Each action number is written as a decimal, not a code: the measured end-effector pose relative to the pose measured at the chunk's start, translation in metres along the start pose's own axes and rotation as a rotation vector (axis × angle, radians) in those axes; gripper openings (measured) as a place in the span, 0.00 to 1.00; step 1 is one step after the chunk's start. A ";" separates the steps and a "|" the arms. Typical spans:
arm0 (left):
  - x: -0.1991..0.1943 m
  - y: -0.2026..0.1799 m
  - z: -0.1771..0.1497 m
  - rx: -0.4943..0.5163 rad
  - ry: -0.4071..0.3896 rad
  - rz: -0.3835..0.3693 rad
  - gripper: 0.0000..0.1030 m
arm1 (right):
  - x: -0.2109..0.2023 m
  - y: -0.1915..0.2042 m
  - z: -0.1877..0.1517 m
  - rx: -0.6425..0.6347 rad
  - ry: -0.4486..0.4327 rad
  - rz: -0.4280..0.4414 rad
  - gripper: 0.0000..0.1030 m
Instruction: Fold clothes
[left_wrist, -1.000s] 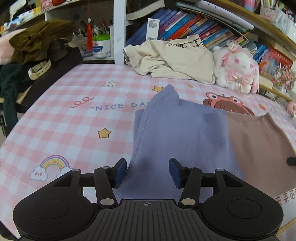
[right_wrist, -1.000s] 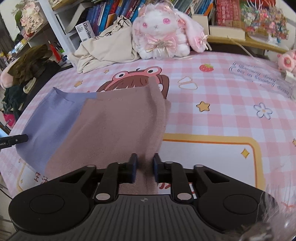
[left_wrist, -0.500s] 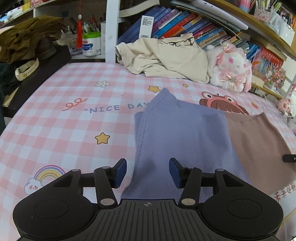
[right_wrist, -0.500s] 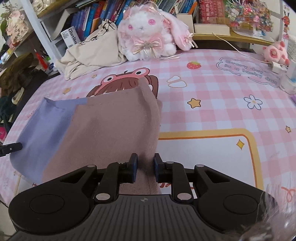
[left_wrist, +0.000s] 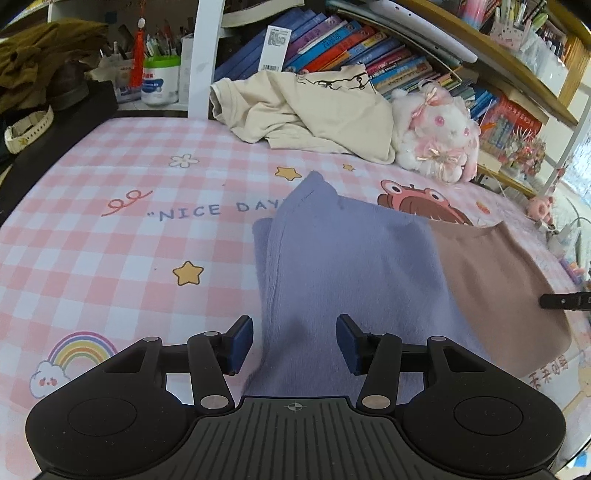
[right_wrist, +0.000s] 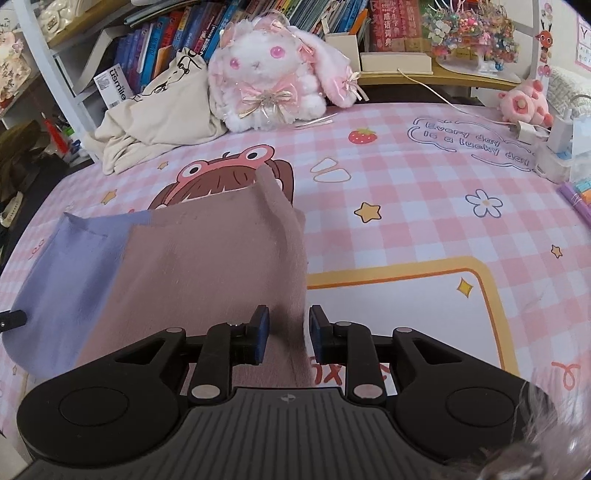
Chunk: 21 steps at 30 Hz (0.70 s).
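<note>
Fingers of my left gripper (left_wrist: 294, 341) stand wide apart, straddling the purple half of the two-tone garment (left_wrist: 347, 266). My right gripper (right_wrist: 286, 334) is narrowly parted around its brown edge, not visibly pinching. It lies folded on the pink checked table (right_wrist: 406, 206).

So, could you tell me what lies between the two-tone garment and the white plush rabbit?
In the right wrist view, only pink checked tablecloth with its frog print lies between the garment and the rabbit.
</note>
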<state>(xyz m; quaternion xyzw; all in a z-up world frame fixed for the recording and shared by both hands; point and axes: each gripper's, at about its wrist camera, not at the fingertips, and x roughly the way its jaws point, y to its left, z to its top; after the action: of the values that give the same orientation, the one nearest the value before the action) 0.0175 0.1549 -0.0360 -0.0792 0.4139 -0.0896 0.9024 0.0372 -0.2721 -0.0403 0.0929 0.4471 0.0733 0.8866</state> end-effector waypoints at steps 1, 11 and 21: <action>0.002 0.001 0.001 -0.006 0.003 -0.004 0.45 | 0.002 0.000 0.000 0.007 0.009 0.004 0.22; -0.043 0.033 -0.003 -0.287 -0.095 -0.153 0.05 | -0.041 -0.012 0.000 0.121 -0.069 0.102 0.06; -0.013 0.027 -0.003 -0.083 -0.014 -0.040 0.45 | -0.015 -0.018 -0.006 0.059 -0.024 -0.017 0.36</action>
<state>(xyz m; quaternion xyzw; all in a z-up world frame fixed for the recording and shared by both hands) 0.0093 0.1841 -0.0338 -0.1257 0.4093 -0.0897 0.8992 0.0243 -0.2918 -0.0360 0.1161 0.4390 0.0517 0.8895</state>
